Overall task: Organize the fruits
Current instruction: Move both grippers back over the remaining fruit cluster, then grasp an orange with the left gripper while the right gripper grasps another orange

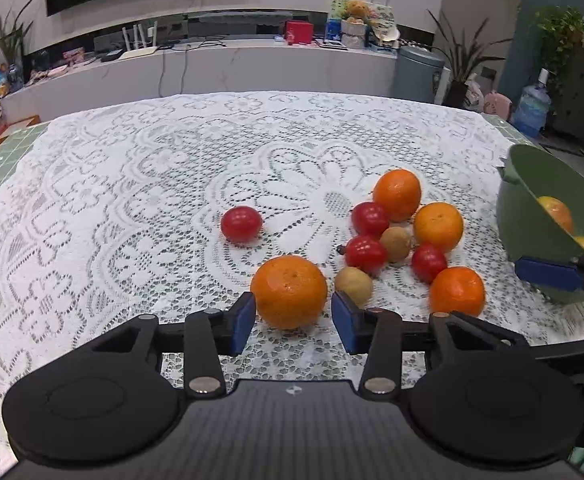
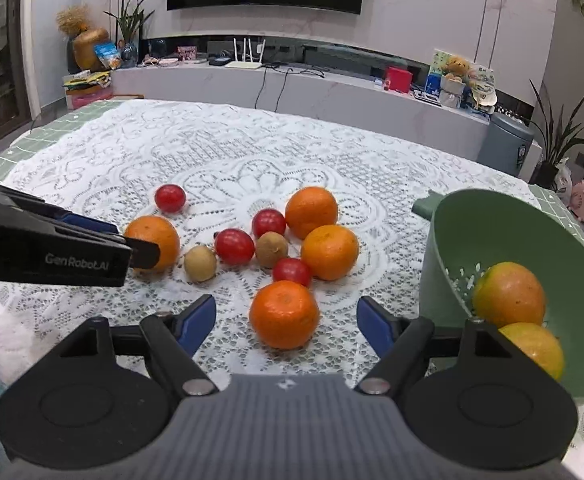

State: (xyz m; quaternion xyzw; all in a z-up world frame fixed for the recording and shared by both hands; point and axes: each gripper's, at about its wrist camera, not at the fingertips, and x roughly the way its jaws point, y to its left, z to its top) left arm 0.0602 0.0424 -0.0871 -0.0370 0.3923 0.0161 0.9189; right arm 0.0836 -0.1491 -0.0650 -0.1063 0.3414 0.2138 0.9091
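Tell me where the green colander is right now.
The green colander sits tipped at the table's right edge in the right wrist view, right of the loose fruit, with two oranges inside; the left wrist view shows it at far right.

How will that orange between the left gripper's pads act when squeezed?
The orange is round, so it may roll on the lace cloth. Its dimpled peel probably grips the left gripper pads well. It looks firm, likely tolerating a moderate squeeze.
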